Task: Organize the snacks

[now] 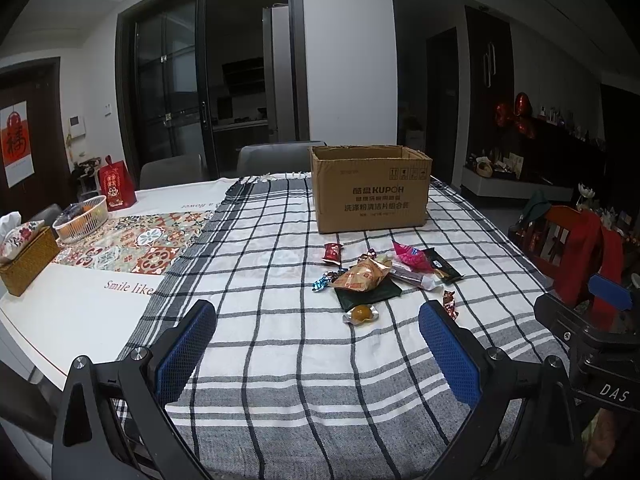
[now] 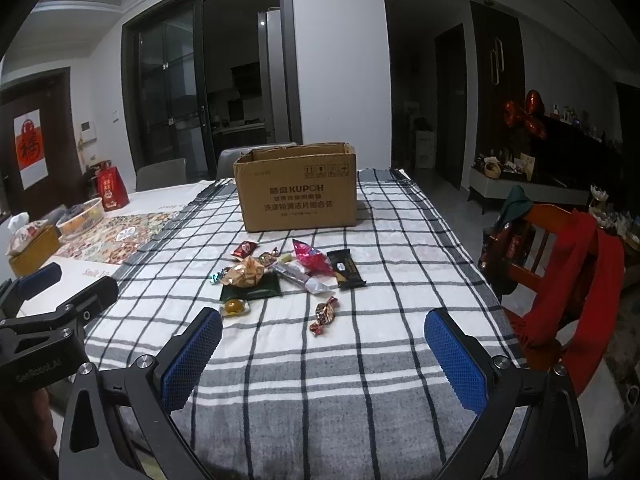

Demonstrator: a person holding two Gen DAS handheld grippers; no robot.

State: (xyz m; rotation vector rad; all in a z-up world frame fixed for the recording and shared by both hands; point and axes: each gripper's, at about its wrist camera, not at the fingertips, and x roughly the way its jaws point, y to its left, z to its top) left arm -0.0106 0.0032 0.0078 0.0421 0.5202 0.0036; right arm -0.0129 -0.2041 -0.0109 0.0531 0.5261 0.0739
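Note:
Several wrapped snacks lie in a loose pile point(image 1: 384, 276) point(image 2: 288, 272) on the checked cloth, in front of an open cardboard box point(image 1: 370, 196) point(image 2: 298, 196). A gold pastry pack point(image 1: 362, 276) point(image 2: 243, 273) rests on a dark green pack. A round yellow sweet point(image 1: 360, 314) point(image 2: 234, 306) and a red-brown candy point(image 1: 450, 304) point(image 2: 325, 314) lie nearest me. My left gripper point(image 1: 318, 320) is open and empty, just short of the pile. My right gripper point(image 2: 324, 326) is open and empty, with the red-brown candy just beyond its fingertips.
A white basket point(image 1: 82, 220), a tissue box point(image 1: 24, 252) and a red gift bag point(image 1: 116, 186) stand at the table's left. A wooden chair with a red garment point(image 2: 568, 280) stands at the right edge. Grey chairs point(image 1: 276, 158) stand behind the box.

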